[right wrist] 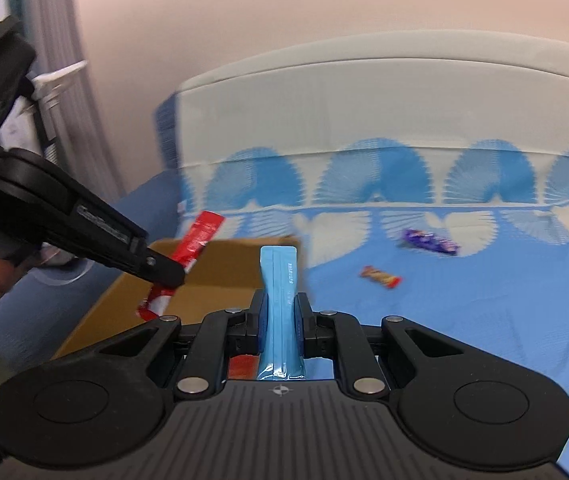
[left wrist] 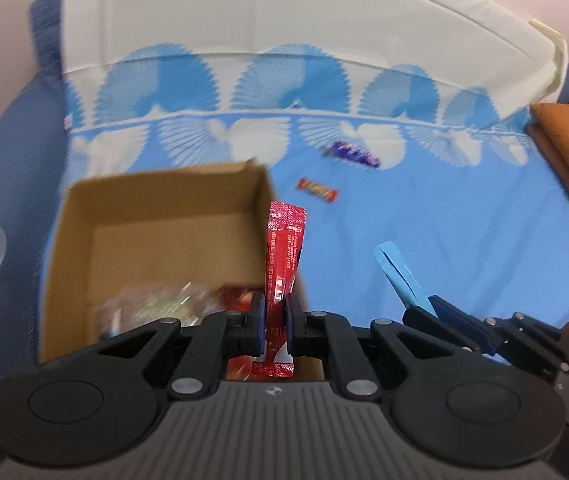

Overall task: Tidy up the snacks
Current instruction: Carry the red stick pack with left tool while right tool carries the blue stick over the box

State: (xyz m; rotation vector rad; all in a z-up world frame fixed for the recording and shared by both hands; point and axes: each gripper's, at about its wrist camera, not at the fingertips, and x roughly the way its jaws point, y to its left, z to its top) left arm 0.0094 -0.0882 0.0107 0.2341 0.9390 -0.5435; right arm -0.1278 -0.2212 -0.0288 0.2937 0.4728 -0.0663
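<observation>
Nearest the left wrist camera, the left hand-held gripper (left wrist: 275,312) is clamped on a red sachet (left wrist: 284,256), whose long axis runs straight out along the fingers. The right hand-held gripper (right wrist: 280,312) is likewise clamped on a blue sachet (right wrist: 280,300), also lengthwise along its fingers.

Just beyond and below sits the open cardboard box (left wrist: 156,200) on the bed (left wrist: 444,232). It seems to hold a few wrappers already, though blur makes them hard to read. The box lies ahead and to the left of both grippers, and the left one is nearer, apparently over the box's right wall.

Further off, an orange-red bar (left wrist: 318,191) and a purple bar (left wrist: 354,155) lie on the blue sheet, well apart from the box.
</observation>
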